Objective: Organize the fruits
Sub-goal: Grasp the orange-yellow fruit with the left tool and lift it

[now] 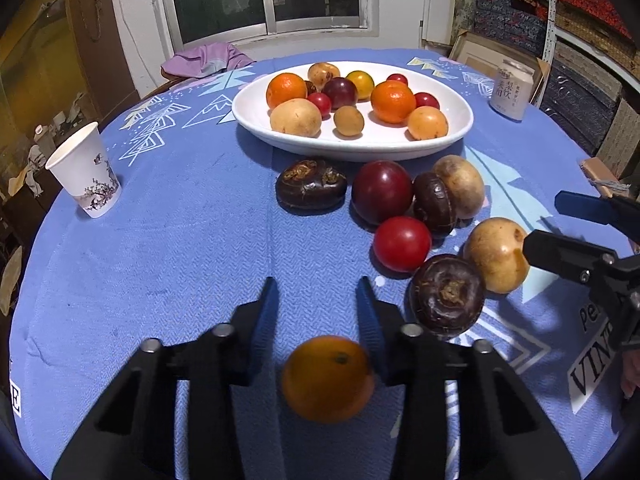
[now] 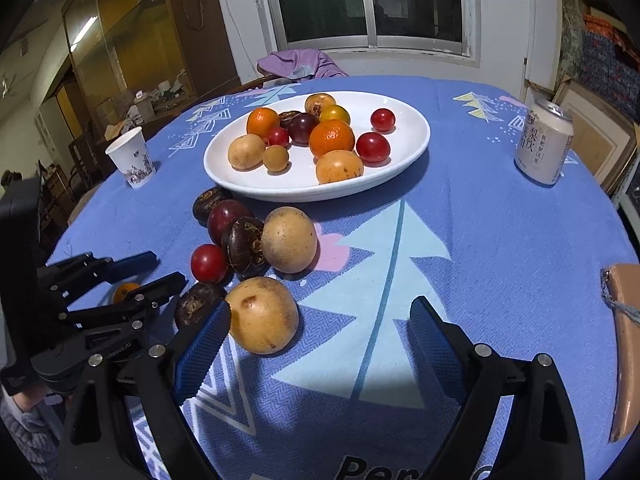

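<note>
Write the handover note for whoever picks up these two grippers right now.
Left gripper: jaws narrowed either side of a small orange; a firm grip cannot be confirmed.
Right gripper: open and empty, with one finger beside a tan fruit.
Done: about a dozen fruits lie in the white plate.
Left: the small orange, plus seven loose fruits on the blue cloth in front of the plate, the tan fruit among them.

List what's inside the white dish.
The white dish holds two oranges, red tomatoes, tan fruits and a dark plum. Anything behind the pile is hidden.
</note>
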